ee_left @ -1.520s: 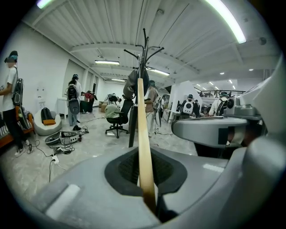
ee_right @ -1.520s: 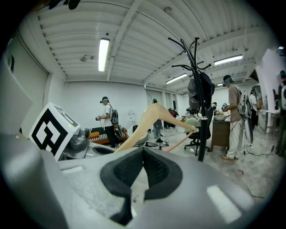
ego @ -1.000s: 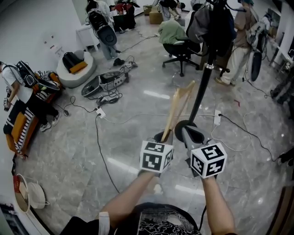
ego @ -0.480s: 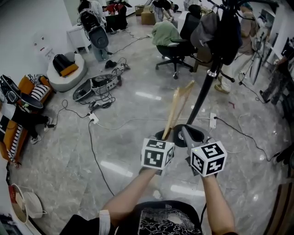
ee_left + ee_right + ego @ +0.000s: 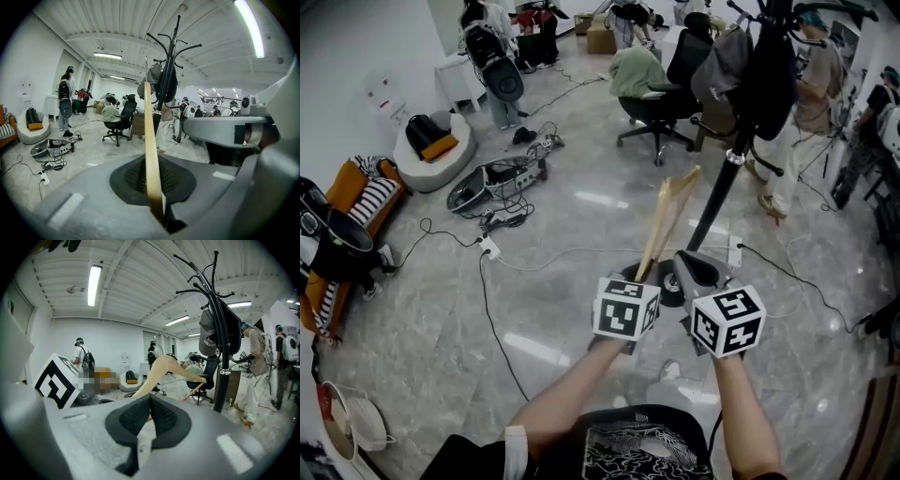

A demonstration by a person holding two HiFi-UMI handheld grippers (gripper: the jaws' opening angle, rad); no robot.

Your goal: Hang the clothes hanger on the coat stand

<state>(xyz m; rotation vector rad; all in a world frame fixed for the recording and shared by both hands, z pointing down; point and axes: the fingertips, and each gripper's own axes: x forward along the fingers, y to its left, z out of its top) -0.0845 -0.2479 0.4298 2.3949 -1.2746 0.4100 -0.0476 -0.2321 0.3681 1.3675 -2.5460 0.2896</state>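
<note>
A pale wooden clothes hanger (image 5: 666,217) stands up at a slant from my left gripper (image 5: 639,274), which is shut on its lower end. In the left gripper view the hanger (image 5: 149,136) shows edge-on, pinched between the pads. The black coat stand (image 5: 721,192) rises just right of the hanger, its hooks carrying a dark bag and clothes (image 5: 759,66). Its round base (image 5: 667,287) lies behind the grippers. My right gripper (image 5: 689,265) is beside the left one, shut with nothing in it. The right gripper view shows the hanger (image 5: 164,367) ahead on the left and the coat stand (image 5: 219,329) to its right.
An office chair draped with a green garment (image 5: 649,86) stands behind the stand. Cables and a power strip (image 5: 490,246) run over the marble floor at left, near equipment (image 5: 497,178) and a white seat (image 5: 427,150). People (image 5: 811,94) stand at the right.
Both grippers and the hanger keep nearly the same pose. The view has shifted slightly, so the coat stand's top shows more. A person at the right has come closer to the stand.
</note>
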